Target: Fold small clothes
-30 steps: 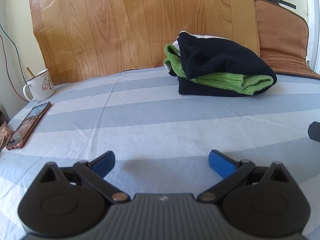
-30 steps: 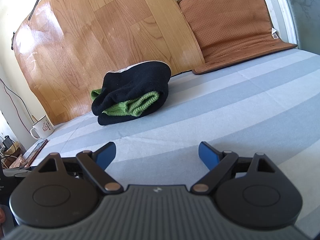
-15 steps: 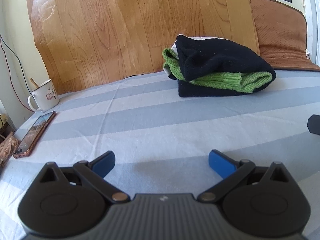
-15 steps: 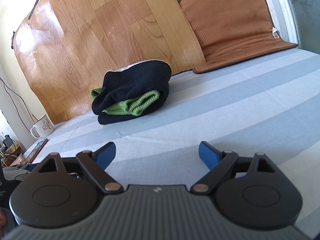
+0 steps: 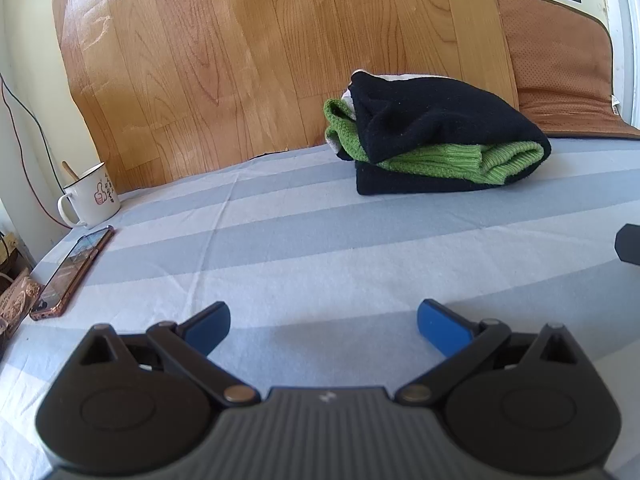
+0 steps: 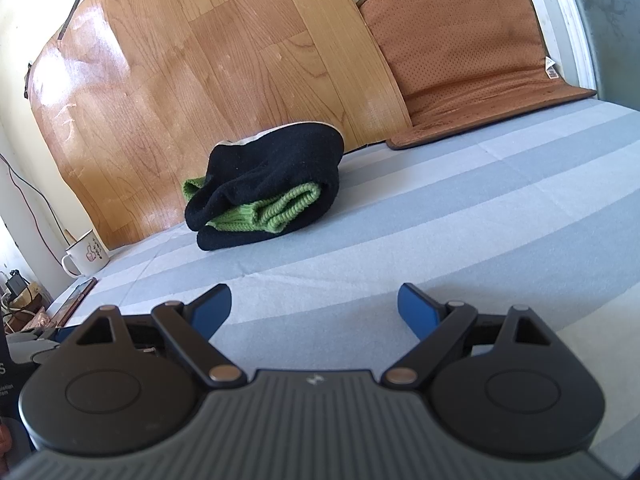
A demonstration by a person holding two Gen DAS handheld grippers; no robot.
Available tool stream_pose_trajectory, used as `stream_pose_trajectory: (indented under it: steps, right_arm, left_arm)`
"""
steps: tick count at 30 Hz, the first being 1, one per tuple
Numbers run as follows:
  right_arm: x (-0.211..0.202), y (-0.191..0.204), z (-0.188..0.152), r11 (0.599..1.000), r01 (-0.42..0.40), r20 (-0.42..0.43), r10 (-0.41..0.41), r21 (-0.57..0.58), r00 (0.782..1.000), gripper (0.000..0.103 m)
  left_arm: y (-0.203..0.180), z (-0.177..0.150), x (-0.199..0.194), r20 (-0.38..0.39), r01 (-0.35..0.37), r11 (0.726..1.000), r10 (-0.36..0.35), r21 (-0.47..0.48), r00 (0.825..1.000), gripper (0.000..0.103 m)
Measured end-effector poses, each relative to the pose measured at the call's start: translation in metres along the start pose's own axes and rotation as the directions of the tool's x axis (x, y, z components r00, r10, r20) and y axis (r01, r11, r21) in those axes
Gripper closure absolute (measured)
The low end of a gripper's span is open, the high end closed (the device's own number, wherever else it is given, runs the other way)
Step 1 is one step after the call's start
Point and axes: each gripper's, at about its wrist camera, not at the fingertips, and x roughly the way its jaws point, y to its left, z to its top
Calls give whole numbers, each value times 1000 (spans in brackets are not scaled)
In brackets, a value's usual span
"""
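Toward the back of the striped bed sheet (image 5: 280,248), against the wood-grain board (image 5: 240,60), the folded black-and-green knit bundle (image 5: 436,136) is sitting well apart from both grippers. I am holding the left gripper (image 5: 323,320) and right gripper (image 6: 315,304) with fingers spread, empty. I am judging the knit soft, light, floppy; best pinched at the ribbed green edge. Its far side is hiding from me, as is a whitish layer on top.

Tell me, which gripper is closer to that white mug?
Left. The left gripper hovers open over the striped sheet with the mug ahead to its left; the right gripper sits farther right, the mug beyond it.
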Motion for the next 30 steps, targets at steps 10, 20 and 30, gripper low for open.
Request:
stream_pose_trajectory:
  steps: [10,20,30]
  right_arm:
    - [-1,-1,1,1000,1,-1,-1,5,1000,11]
    - [-1,0,1,1000,0,-2,0,7,1000,11]
    - [-1,-1,1,1000,0,-1,0,8,1000,11]
  left_arm:
    - [1,0,0,-1,4,1000,-4,-4,1000,0]
    - [1,0,0,0,5,1000,-5,-5,1000,0]
    - [-1,-1,-1,9,-9,1000,9,16,1000,0]
